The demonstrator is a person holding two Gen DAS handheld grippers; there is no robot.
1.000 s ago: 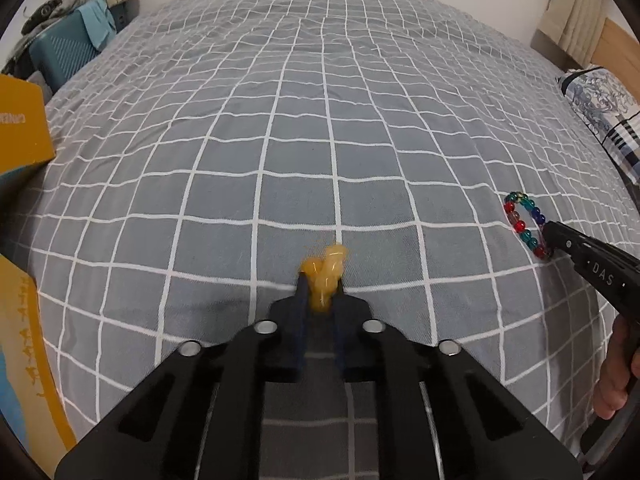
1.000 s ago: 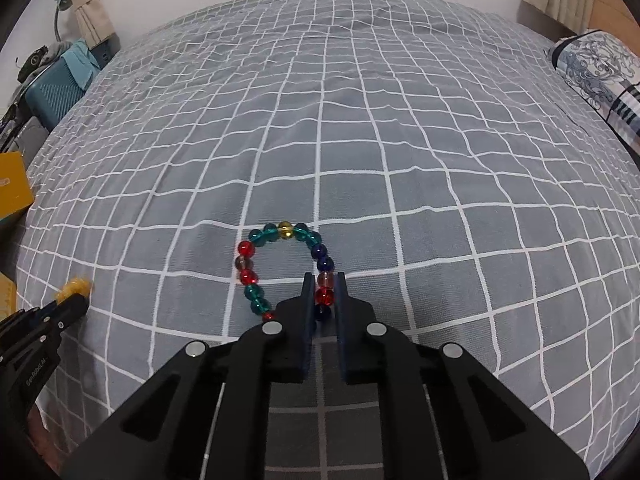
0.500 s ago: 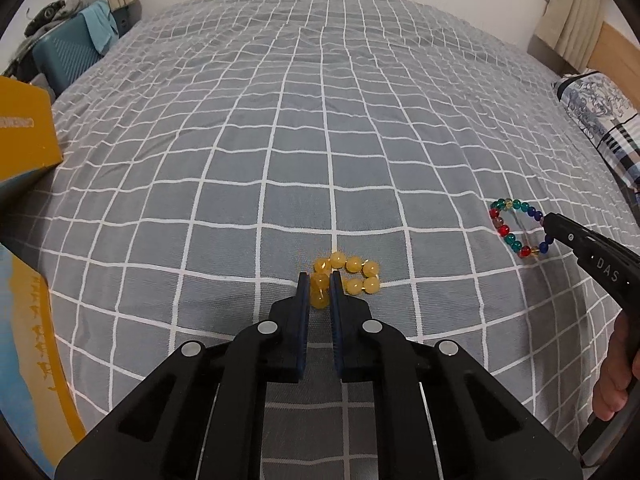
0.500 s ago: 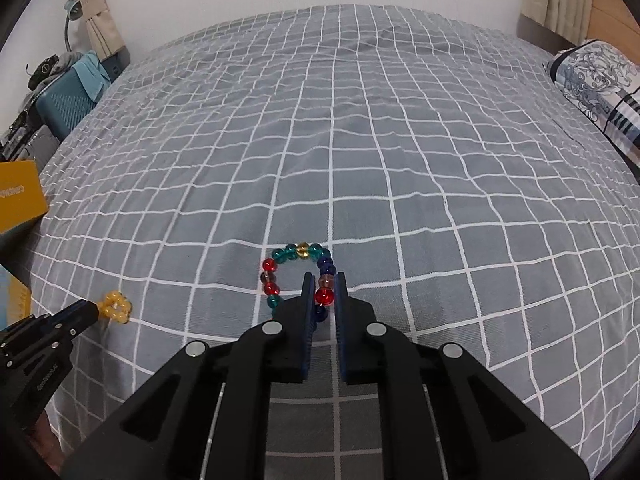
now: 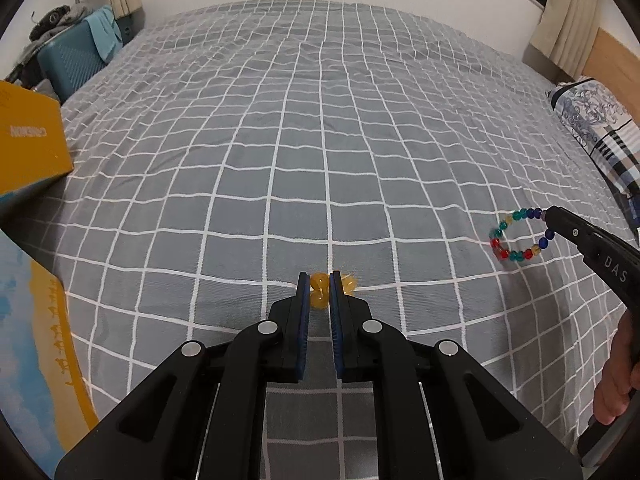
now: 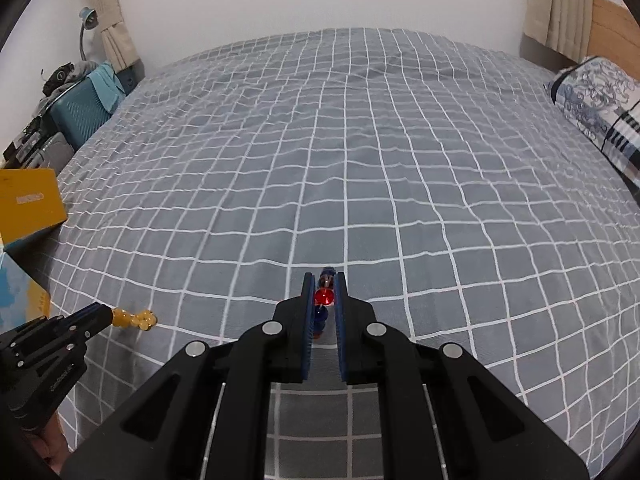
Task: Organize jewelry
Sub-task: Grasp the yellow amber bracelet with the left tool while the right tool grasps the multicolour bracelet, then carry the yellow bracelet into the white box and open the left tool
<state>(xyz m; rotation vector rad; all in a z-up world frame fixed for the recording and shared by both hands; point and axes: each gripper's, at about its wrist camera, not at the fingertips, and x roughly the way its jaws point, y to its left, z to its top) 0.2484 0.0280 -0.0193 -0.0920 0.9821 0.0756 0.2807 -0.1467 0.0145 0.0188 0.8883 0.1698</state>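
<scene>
My left gripper point(image 5: 320, 280) is shut on a yellow bead bracelet point(image 5: 320, 286), which bunches between and just past the fingertips above the grey checked bedspread point(image 5: 320, 140). The bracelet also shows in the right wrist view point(image 6: 132, 318) at the left gripper's tip point(image 6: 105, 314). My right gripper point(image 6: 323, 280) is shut on a multicolour bead bracelet point(image 6: 324, 296), seen edge-on between the fingers. In the left wrist view that bracelet point(image 5: 516, 236) hangs as an open loop from the right gripper's tip point(image 5: 550, 216) just over the bed.
An orange box point(image 5: 28, 140) sits at the bed's left edge, also in the right wrist view point(image 6: 28, 204). A patterned pillow point(image 5: 600, 128) lies at the far right. A teal suitcase point(image 6: 80, 108) stands beyond the bed's left side.
Both grippers have risen with their bracelets. The yellow bracelet no longer lies spread on the bed, and the multicolour one now hangs edge-on in the right gripper.
</scene>
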